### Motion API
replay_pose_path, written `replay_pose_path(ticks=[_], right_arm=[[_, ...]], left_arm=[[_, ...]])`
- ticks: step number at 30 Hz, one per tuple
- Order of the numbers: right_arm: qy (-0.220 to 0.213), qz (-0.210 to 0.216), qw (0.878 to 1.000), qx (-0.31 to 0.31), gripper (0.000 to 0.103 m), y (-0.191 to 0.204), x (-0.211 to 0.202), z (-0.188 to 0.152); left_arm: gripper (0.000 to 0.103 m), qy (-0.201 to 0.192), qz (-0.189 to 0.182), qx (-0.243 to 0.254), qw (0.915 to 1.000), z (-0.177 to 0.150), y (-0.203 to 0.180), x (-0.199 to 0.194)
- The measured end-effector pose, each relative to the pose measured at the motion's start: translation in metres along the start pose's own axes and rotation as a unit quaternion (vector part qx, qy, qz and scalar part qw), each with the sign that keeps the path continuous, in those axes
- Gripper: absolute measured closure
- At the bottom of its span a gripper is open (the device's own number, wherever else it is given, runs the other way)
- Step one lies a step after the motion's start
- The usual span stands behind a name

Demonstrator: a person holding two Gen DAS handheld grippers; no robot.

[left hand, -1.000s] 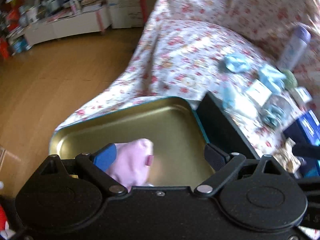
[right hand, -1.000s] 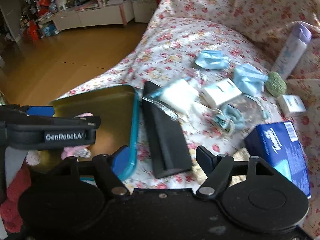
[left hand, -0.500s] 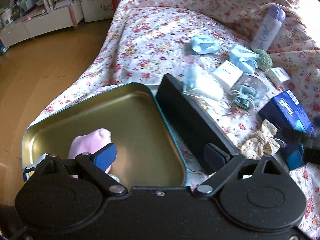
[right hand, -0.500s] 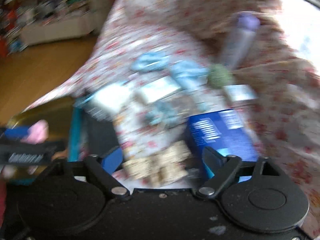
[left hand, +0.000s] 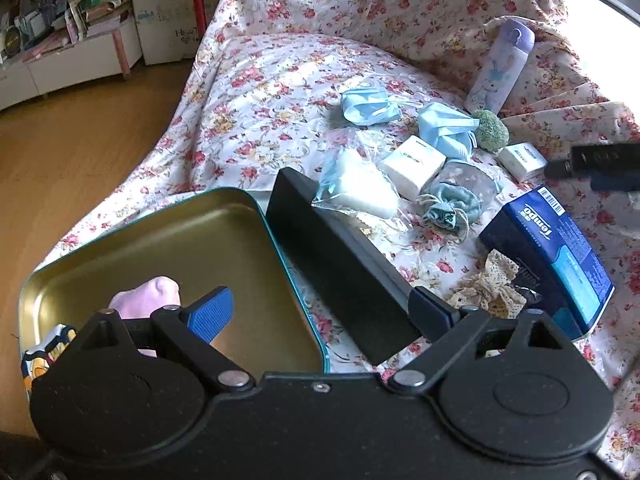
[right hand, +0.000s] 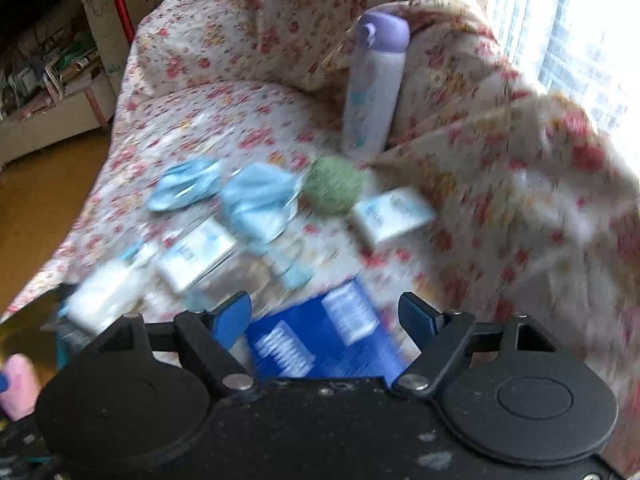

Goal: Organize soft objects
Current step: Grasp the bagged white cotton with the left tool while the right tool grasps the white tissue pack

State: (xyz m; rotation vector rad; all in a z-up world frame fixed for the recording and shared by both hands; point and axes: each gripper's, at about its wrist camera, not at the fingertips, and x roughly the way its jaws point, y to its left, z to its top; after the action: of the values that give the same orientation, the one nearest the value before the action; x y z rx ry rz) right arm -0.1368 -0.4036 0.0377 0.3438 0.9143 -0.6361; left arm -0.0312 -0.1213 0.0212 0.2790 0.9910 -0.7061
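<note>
A gold metal tin [left hand: 120,248] with a teal rim sits at the near left of the flowered couch. A pink soft item [left hand: 150,294] lies inside it. My left gripper [left hand: 320,314] is open and empty above the tin's right edge. Two blue face masks [left hand: 370,108] [left hand: 446,128], a green pompom [left hand: 490,132], a teal drawstring pouch [left hand: 452,204] and a cream lace scrunchie [left hand: 494,286] lie on the couch. My right gripper [right hand: 326,318] is open and empty over the blue tissue box [right hand: 320,344]; this view is blurred. The pompom [right hand: 334,188] lies ahead of it.
A black tin lid [left hand: 340,264] leans beside the tin. White small boxes [left hand: 414,162], a bagged white pack [left hand: 360,192], a blue Tempo tissue box [left hand: 556,256] and a purple-capped bottle [left hand: 500,68] stand on the couch. Wooden floor lies left.
My left gripper rose and pulled back from the tin, leaving the pink item inside. My right gripper swung right and forward, from beside the tin to above the blue tissue box.
</note>
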Motion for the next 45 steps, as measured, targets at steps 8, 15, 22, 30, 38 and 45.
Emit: replay_pose_path(ticks=[8, 15, 22, 30, 38, 45], right_arm=[[0.018, -0.012, 0.993, -0.118, 0.023, -0.024, 0.059, 0.043], [0.075, -0.006, 0.985, -0.154, 0.023, -0.037, 0.103, 0.063], [0.085, 0.001, 0.979, -0.186, 0.021, -0.035, 0.129, 0.079], [0.129, -0.013, 0.967, -0.221, 0.020, -0.027, 0.160, 0.086], [0.185, -0.031, 0.953, -0.239, 0.021, -0.019, 0.178, 0.086], [0.217, 0.001, 0.959, -0.181, 0.034, -0.034, 0.184, 0.103]], left_arm=[[0.012, -0.010, -0.003, -0.015, 0.9998, 0.004, 0.004, 0.001], [0.012, -0.004, 0.001, -0.003, 1.0000, 0.003, -0.005, 0.009], [0.012, -0.003, 0.001, -0.007, 1.0000, 0.009, -0.009, 0.012], [0.012, 0.009, 0.016, -0.037, 0.9991, 0.025, -0.013, 0.014], [0.012, 0.024, 0.035, -0.022, 0.9988, 0.049, -0.032, 0.029], [0.012, 0.034, 0.048, -0.005, 0.9983, 0.074, -0.049, 0.047]])
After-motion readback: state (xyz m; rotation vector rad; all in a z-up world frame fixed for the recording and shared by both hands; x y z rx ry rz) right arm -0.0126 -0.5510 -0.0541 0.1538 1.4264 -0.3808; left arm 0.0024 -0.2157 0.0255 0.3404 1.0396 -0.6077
